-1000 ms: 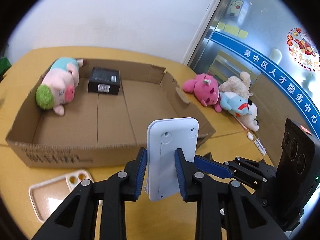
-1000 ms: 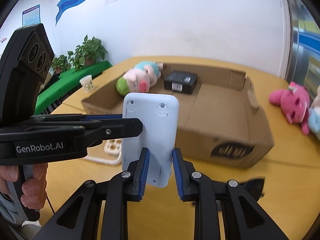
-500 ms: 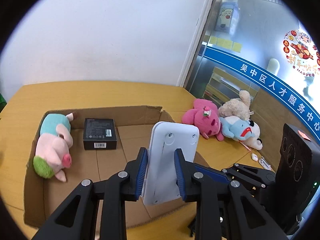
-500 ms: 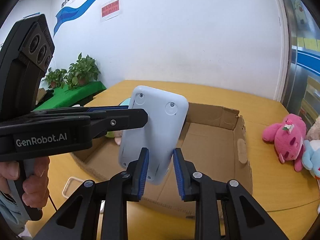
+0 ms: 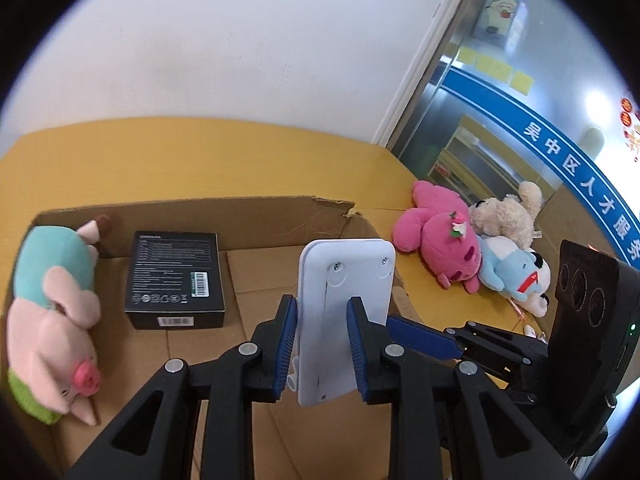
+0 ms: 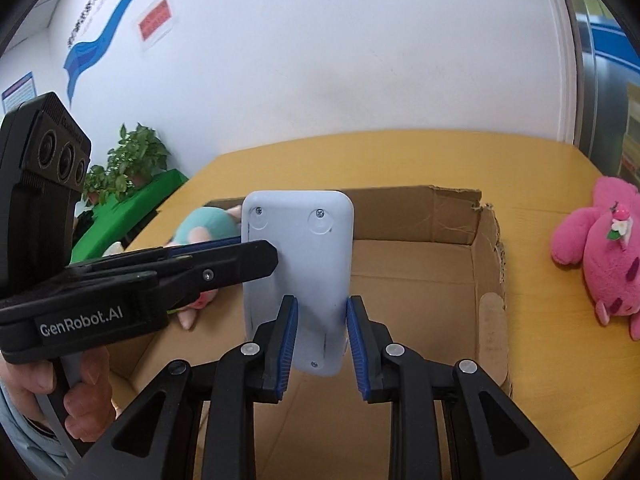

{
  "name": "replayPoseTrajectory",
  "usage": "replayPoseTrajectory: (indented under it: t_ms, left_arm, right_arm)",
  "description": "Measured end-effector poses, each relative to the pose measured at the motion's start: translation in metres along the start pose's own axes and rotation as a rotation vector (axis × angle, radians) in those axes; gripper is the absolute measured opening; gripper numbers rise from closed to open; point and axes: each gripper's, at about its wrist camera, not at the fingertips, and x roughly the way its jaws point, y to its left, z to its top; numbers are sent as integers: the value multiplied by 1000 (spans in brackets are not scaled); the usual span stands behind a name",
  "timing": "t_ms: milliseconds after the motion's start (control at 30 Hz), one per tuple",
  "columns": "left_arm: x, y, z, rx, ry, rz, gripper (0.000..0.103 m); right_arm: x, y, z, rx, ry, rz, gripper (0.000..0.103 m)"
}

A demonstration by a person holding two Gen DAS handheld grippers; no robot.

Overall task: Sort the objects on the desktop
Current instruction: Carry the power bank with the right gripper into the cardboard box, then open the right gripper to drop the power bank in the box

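Both grippers are shut on one white power strip (image 5: pixel 344 312), held upright with its screwed underside toward the cameras, above the open cardboard box (image 5: pixel 280 216). My left gripper (image 5: pixel 322 344) clamps its lower part. My right gripper (image 6: pixel 322 344) clamps the same power strip (image 6: pixel 298 264) from the other side. In the right wrist view the left gripper's fingers (image 6: pixel 224 264) press against the strip's left edge. The box holds a pink pig plush (image 5: pixel 52 320) and a black carton (image 5: pixel 174 280).
A pink plush (image 5: pixel 440 236), a beige plush (image 5: pixel 506 212) and a blue-white plush (image 5: pixel 516 276) lie on the yellow table (image 5: pixel 200 160) right of the box. Potted plants (image 6: pixel 132 160) stand on a green surface at the far left. A white wall is behind.
Both grippers have carried the power strip up and forward, from in front of the box's near wall to over the box's interior. The white tray by the box has left the view.
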Motion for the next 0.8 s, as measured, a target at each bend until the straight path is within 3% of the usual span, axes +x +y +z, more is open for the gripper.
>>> replayPoseTrajectory:
  t_ms: [333,533,633,800]
  left_arm:
    - [84,17,38,-28,119,23,25]
    - [133,40,43,-77,227,49,23]
    - [150,49,40,-111,276,82,16]
    - [153,53,37,-142,306,75,16]
  right_arm:
    - [76,-59,39,105,156,-35,30]
    - [124,-89,39,197,258,-56,31]
    - [137,-94,36,210,274,-72,31]
    - [141,-89,33,170,279,-119,32]
